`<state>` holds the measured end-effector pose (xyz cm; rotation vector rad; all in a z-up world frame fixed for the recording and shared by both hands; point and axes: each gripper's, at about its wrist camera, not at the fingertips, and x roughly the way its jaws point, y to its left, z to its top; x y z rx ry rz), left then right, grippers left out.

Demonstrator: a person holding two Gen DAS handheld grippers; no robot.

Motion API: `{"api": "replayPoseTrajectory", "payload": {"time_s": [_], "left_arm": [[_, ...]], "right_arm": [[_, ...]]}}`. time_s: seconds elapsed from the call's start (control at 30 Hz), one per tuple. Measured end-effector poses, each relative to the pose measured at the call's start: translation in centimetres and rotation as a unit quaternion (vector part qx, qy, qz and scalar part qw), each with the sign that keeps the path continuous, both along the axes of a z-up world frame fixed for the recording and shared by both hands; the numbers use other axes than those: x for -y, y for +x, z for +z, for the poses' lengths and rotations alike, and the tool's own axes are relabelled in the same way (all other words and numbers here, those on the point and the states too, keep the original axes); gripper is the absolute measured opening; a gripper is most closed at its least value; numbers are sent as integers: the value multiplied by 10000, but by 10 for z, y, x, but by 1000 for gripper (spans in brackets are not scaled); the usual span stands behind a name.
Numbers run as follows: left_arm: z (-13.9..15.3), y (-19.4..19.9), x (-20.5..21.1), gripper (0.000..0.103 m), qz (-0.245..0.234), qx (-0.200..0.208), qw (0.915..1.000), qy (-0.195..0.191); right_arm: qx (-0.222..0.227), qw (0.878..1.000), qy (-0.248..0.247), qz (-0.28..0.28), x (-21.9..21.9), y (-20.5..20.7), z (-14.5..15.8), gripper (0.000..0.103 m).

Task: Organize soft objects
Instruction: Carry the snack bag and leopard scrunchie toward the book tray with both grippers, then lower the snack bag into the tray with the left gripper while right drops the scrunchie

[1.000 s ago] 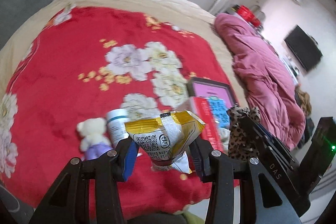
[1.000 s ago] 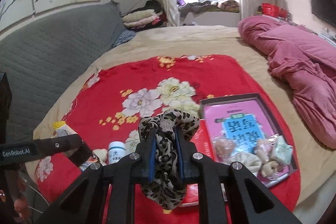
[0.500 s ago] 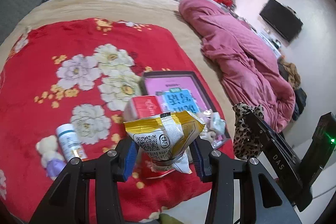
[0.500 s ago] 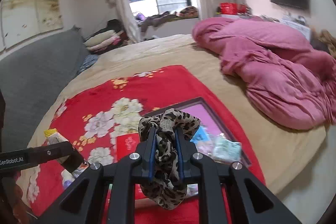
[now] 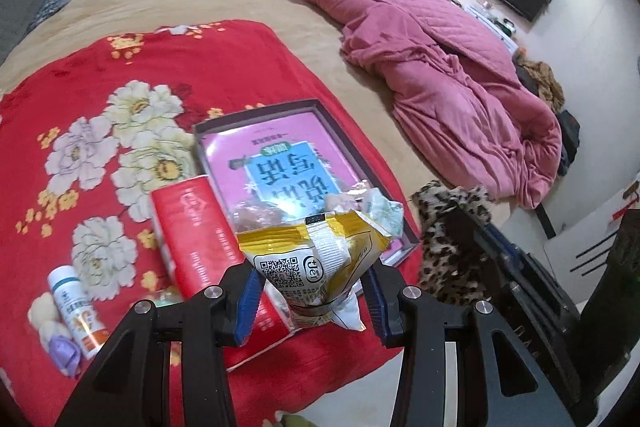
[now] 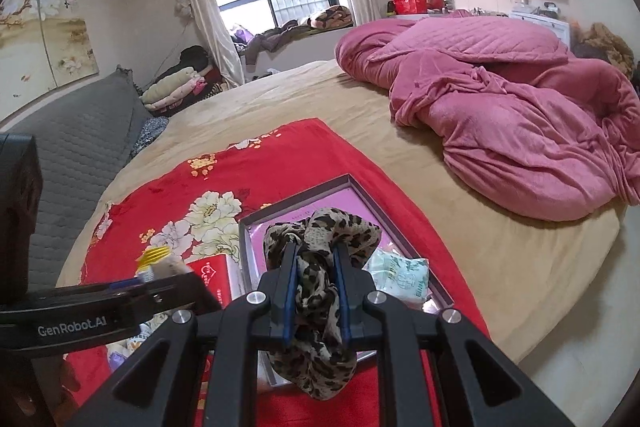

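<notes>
Yellow packet: a crinkled snack bag [image 5: 316,267] is clamped between the blue pads of the left gripper [image 5: 312,291], held above the near edge of the red floral blanket [image 5: 120,67].
Leopard cloth: a spotted fabric piece [image 6: 316,307] is pinched tight in the right gripper [image 6: 316,303], its loose end hanging below the jaws.
Step in hand: both soft items are carried toward the dark-rimmed tray [image 5: 332,119], which lies on the blanket with a pink printed sheet in its bottom.
Next move, as I judge it: bring each gripper over a bare part of the tray, lower it, then part the jaws so the item drops inside the rim.
Already in tray: one pale green sachet [image 6: 404,275] and at least one clear-wrapped piece at the near end, partly hidden.
Left outside: one red box [image 5: 196,235] just beside the tray, one white bottle [image 5: 74,303], one small plush toy [image 5: 56,339].
Count: two grippers, two items held, one tray.
</notes>
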<state>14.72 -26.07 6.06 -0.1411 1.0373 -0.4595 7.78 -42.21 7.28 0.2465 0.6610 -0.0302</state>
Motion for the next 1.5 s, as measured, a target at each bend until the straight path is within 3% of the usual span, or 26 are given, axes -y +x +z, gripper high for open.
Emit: {"api": "replayPoseTrajectory", "payload": {"time_s": [0.47,0.97,1.37,1.43,1.47,1.5], "left_arm": [[-44,27,35,47,-210,-322,9988,289],[-86,57,41,47,-183,-601,9971,429],[-100,73,32,47,-96,-724,9966,394],[-102,76,32,46,-73,-744,9964,389],[-103,77,33,46,-84,-762,9963,384],[-104,78,33,46,-81,-766,9963,377]], "right_arm": [[-361,9993,25,-24,26,24,-30,17],[-721,9968,73,339,10,49,-66,17],[-1075,9922,226,584,7,81,-108,18],[-1104,9918,185,609,5,82,-112,24],[-1117,9917,136,620,5,82,-113,35],[-1125,9915,137,638,4,81,-114,54]]}}
